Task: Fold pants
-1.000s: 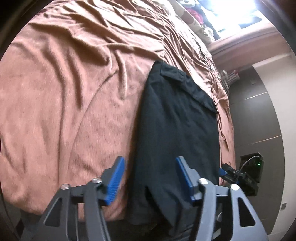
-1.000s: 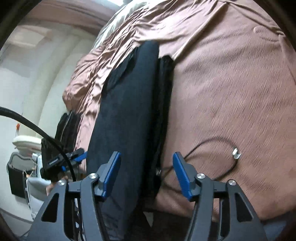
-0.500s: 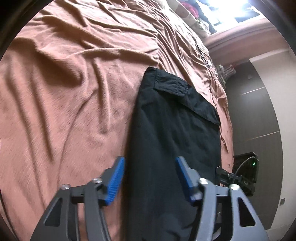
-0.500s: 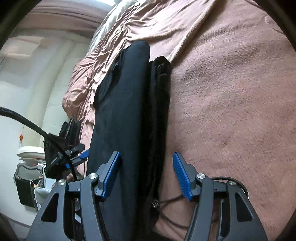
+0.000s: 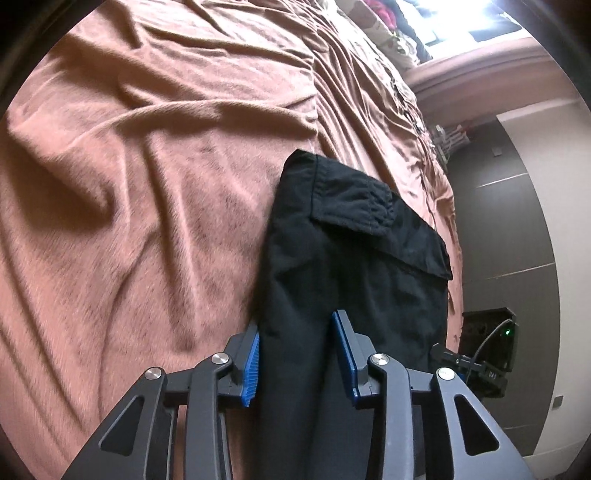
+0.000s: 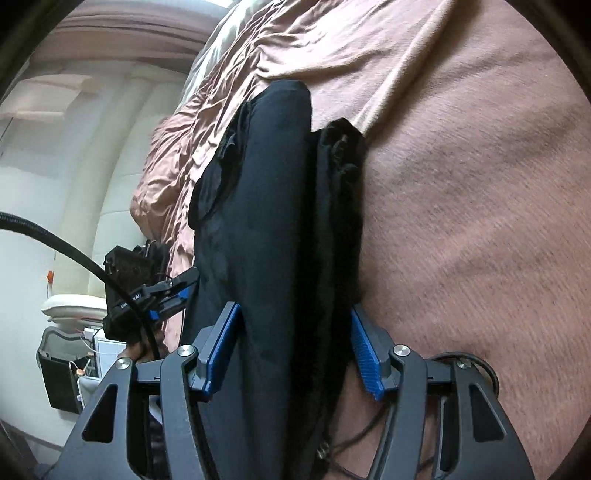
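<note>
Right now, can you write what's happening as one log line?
task: fold pants | pants: on bed | left gripper: closing, pants edge between fingers | right gripper: open around pants

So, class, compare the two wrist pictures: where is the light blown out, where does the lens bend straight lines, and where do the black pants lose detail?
Left wrist view: the window at top right glares white, the wall panel lines curve, and the black pants keep their waistband stitching. Right wrist view: the pants go almost flat black, the brown blanket smears at the right, and dark corners ring the frame.
</note>
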{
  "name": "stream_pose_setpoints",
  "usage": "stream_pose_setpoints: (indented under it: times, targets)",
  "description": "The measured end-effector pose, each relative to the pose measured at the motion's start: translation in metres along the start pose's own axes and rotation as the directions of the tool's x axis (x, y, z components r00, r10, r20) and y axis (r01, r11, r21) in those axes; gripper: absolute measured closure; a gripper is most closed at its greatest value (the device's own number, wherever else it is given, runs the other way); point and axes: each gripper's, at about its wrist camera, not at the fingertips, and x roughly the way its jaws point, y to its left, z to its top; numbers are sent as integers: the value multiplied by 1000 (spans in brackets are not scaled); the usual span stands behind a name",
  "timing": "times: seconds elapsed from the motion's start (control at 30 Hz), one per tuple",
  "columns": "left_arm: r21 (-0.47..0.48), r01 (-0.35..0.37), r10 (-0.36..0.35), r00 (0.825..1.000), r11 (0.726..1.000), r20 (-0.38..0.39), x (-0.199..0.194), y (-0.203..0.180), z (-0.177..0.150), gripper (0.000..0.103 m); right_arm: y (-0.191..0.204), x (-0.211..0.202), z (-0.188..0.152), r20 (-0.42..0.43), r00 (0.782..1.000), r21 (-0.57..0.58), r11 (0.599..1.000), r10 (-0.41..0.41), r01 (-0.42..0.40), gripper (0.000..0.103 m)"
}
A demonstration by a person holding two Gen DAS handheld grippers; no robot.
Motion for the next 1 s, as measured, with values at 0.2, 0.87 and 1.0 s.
stream_pose_setpoints:
  times: [0.2,0.87,1.0]
  targets:
    - [10,-19,18,1000,1000,14,5,-6,8,67,4,7,2,14,1000,-13,1000,-6,6,58]
    - [159,12,-42,982,987,186,-79,-82,-35,90,72,-62,-65,177,984,-243,970,37,8,81]
    - [188,11,-58,968,982,242,-111,-100,-54,91,96,-80,-83,197,979,-295,956,59,1,81]
